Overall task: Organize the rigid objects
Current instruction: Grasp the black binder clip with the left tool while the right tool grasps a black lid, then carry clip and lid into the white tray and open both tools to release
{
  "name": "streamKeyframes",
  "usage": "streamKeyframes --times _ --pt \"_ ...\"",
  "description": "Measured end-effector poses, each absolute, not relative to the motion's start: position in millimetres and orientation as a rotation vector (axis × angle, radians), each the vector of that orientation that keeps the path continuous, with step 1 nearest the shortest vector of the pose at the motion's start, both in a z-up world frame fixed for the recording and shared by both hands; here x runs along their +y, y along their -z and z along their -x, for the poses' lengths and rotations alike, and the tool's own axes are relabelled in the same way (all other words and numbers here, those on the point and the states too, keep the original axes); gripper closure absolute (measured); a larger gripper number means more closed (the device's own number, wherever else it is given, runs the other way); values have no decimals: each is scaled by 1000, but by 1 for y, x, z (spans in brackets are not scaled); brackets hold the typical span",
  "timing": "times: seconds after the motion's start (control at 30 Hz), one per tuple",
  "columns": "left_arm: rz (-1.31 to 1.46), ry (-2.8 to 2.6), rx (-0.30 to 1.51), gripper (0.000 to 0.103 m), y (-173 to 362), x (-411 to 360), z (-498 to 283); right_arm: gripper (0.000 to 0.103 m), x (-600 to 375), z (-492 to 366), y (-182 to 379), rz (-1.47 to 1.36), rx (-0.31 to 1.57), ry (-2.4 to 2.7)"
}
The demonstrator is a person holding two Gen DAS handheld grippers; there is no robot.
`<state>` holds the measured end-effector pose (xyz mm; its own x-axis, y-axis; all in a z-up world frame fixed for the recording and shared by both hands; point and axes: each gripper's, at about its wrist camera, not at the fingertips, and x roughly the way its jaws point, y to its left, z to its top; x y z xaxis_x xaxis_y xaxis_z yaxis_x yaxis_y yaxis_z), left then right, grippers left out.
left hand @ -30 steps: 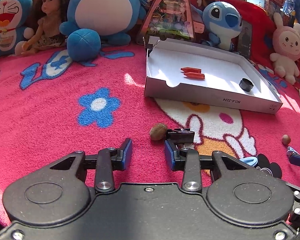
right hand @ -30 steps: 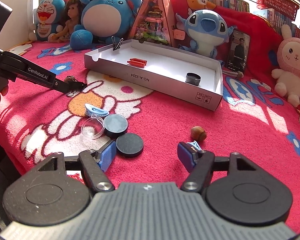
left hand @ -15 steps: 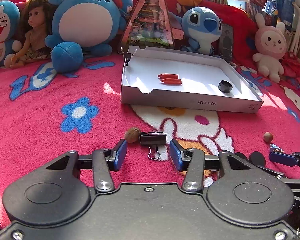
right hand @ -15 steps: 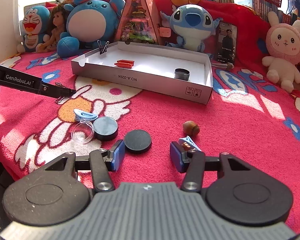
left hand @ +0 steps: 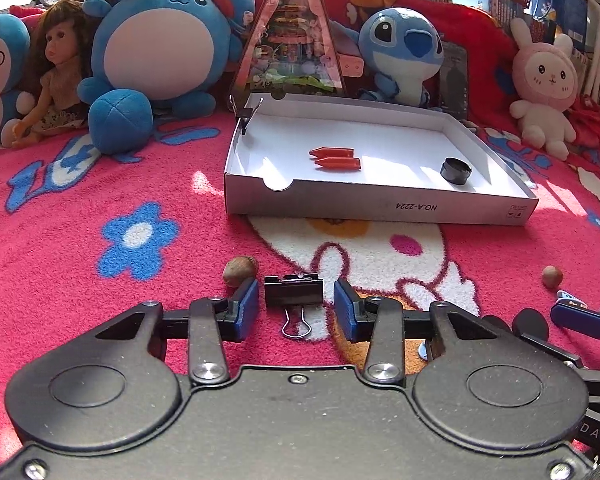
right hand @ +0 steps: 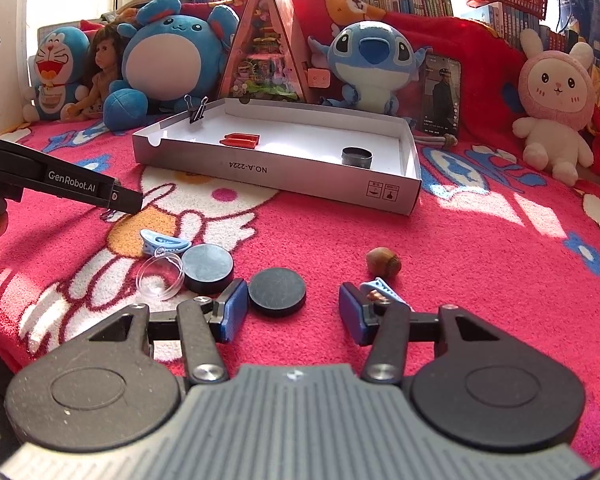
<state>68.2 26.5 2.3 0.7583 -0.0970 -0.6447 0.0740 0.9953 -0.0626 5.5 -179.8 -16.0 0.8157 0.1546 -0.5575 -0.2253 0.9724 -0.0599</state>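
On a pink fleece blanket (left hand: 80, 280) patterned with blue flowers and a cartoon cat, the left gripper (left hand: 296, 308) hovered low with its blue-padded jaws apart, a black metal binder clip (left hand: 294, 295) lying between them, touching neither pad. A brown walnut-like nut (left hand: 240, 270) sat just beyond the left-hand pad.

Farther back lay a shallow white cardboard box lid (left hand: 380, 206), printed "NO.A-2224" on its near wall. It held two orange crayon-like sticks (left hand: 336, 159) side by side and a short black ring-shaped cap (left hand: 455, 171), well apart from them. A second small black binder clip (left hand: 244, 114) gripped the lid's far left corner.

The right gripper (right hand: 292, 312) also stood with jaws spread, close above the blanket. A flat black round disc (right hand: 276, 292) lay between them, nearer the left-hand pad. A light-blue plastic clip (right hand: 384, 290) lay against the right-hand pad, and a brown acorn-shaped nut (right hand: 383, 262) just beyond it. To the left were a second dark disc (right hand: 208, 268), a clear plastic round lid (right hand: 159, 276) and another light-blue plastic clip (right hand: 164, 242), bunched closely together.

Plush toys lined the back of the bed.
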Motion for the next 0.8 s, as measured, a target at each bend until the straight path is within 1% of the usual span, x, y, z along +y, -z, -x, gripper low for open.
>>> streamKeyframes --times 0.03,0.07,0.1,0.13,0.17,0.23,0.37,0.53,0.8 --pt "28 97 700 67 -2 26 -69 38 -179 -5 16 127 579 -199" --pt "20 96 694 73 0 24 -69 38 -178 -5 16 124 573 -193" --pt "4 94 688 73 1 22 -69 38 -179 -5 16 117 568 -190" --pt "-26 91 674 74 3 18 -68 49 -179 -5 17 107 566 -189" --pt "-60 86 661 74 4 13 -67 68 -179 -5 17 99 567 -179" --pt "-90 87 650 74 3 7 -65 67 -178 -6 15 86 566 -182" --pt "-8 119 667 74 -7 13 -69 67 -178 -7 8 84 545 -179" --pt "14 138 670 74 -24 16 -80 67 -185 -20 -5 40 561 -170" --pt "17 170 650 74 -68 16 -123 67 -212 -86 -49 -83 633 -131"
